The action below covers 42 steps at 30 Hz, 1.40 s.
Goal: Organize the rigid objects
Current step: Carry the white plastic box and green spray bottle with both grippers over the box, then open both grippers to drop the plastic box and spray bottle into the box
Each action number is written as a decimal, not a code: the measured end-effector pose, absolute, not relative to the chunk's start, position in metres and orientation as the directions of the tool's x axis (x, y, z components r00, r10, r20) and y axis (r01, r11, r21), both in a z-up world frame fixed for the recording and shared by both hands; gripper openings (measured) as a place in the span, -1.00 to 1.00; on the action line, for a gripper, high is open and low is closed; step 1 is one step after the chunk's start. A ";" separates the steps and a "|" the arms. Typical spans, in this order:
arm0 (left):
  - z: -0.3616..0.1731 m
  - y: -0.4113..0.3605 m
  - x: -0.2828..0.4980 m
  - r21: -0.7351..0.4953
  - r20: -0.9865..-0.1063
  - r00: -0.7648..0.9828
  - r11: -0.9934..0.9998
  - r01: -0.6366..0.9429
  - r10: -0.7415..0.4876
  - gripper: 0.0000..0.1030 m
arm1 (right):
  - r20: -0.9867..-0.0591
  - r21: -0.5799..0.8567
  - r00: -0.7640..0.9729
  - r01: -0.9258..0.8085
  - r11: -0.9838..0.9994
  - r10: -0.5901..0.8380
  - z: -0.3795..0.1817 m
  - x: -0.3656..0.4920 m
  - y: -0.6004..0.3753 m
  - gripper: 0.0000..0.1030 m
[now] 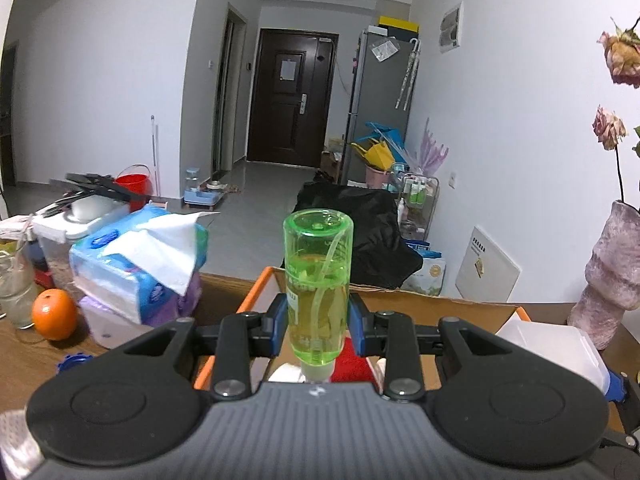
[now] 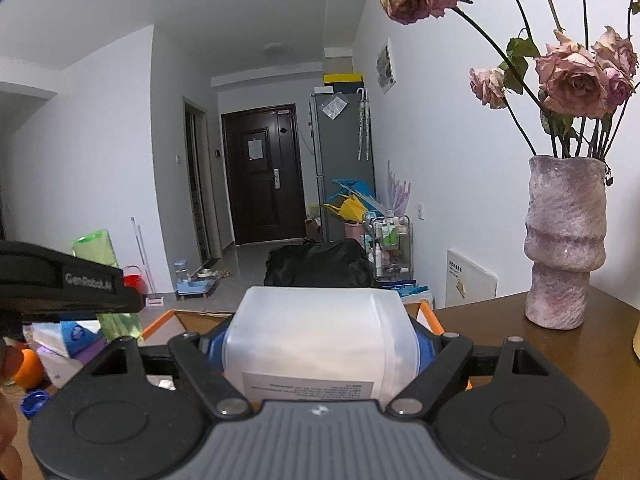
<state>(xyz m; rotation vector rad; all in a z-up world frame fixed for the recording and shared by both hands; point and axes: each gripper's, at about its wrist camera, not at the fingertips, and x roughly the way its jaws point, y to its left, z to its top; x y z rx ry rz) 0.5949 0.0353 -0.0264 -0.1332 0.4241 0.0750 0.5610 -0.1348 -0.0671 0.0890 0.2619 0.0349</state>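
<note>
We grip a green bottle upside down in our left gripper and a white plastic container between our right gripper's spread pads, both over an orange-edged cardboard box on the brown table, dark door far behind.

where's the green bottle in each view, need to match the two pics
Left wrist: green bottle stands at centre, upside down, clamped between the left gripper fingers.
Right wrist: its green end shows at the left edge, behind the other gripper's black body.
Shared landmark: the dark door at the end of the hallway.
</note>
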 end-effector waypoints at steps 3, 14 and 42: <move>-0.031 0.031 0.605 -0.105 -0.420 0.907 0.990 -0.095 0.042 -0.38 | -0.266 0.083 0.964 -0.008 0.997 0.030 -0.070 0.568 -0.136 0.59; -0.049 0.031 0.632 -0.102 -0.439 0.897 0.990 -0.101 0.046 -0.38 | -0.307 0.056 0.952 0.039 0.998 -0.020 -0.078 0.587 -0.141 0.59; -0.048 0.020 0.624 -0.003 -0.408 0.909 0.995 -0.096 0.086 0.98 | -0.400 0.021 0.915 0.074 0.997 -0.060 -0.093 0.606 -0.147 1.00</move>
